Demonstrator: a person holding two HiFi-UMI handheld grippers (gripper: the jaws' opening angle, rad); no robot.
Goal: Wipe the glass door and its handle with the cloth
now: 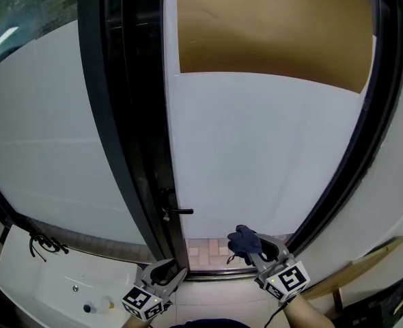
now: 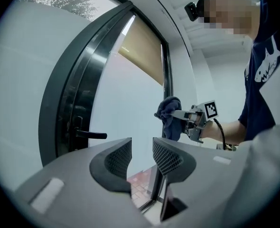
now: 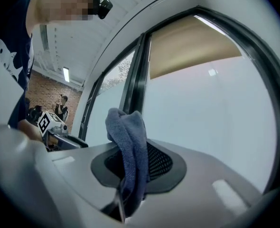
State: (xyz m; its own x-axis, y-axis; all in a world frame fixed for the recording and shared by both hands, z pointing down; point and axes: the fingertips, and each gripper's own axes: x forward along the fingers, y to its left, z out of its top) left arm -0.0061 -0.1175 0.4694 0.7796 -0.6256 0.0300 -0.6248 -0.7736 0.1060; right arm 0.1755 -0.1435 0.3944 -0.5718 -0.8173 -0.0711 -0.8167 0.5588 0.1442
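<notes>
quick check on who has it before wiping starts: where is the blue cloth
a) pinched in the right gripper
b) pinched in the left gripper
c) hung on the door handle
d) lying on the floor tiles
a: the right gripper view shows the blue cloth clamped between the fingers of the right gripper, while the left gripper has its fingers apart with nothing between them.

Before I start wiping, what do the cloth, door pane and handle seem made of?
Cloth: dark blue microfibre or terry, judging by its nubbly pile and soft folds. Door pane: apparently frosted glass, smooth and milky. Handle: black, probably coated metal; slim rigid lever, matte.
</notes>
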